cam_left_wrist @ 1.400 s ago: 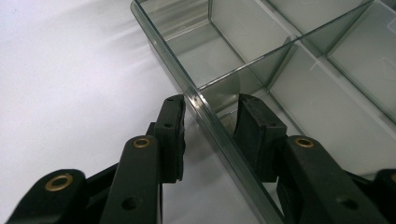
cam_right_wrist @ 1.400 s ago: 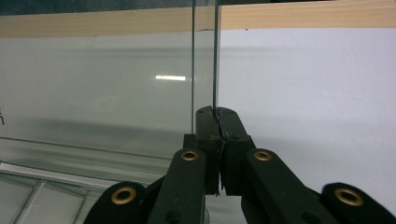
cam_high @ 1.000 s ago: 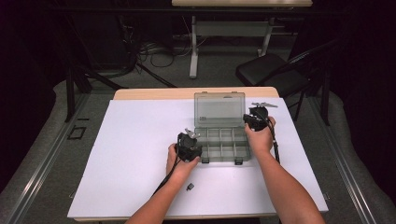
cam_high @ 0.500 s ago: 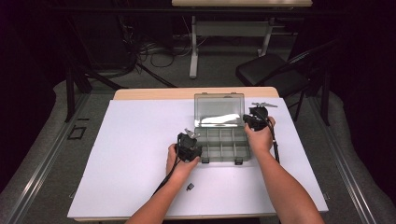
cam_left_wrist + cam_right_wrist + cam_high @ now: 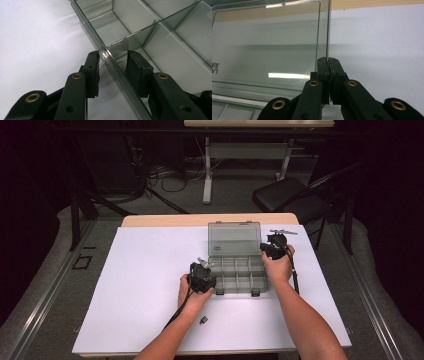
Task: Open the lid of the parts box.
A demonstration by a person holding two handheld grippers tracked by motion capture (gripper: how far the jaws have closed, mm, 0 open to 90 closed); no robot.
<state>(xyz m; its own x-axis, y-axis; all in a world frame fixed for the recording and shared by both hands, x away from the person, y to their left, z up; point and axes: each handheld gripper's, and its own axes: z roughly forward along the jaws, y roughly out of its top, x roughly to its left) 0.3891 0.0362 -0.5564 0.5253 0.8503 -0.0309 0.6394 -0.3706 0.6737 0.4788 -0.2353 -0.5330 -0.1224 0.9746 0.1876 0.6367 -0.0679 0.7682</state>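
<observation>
The small dark object (image 5: 203, 320) (near the left forearm) is too small to identify.

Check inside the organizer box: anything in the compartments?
The compartments of the organizer box that show look empty in the high view and the left gripper view. The left gripper straddles its side wall; the compartment floor behind its fingers is covered.

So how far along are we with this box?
The clear grey plastic compartment box sits unlatched, its lid raised. The right claw is clamped on the lid's edge; the left claw straddles the box wall, open. Its compartments look empty. Whether it's opening or closing, I can't tell.
</observation>
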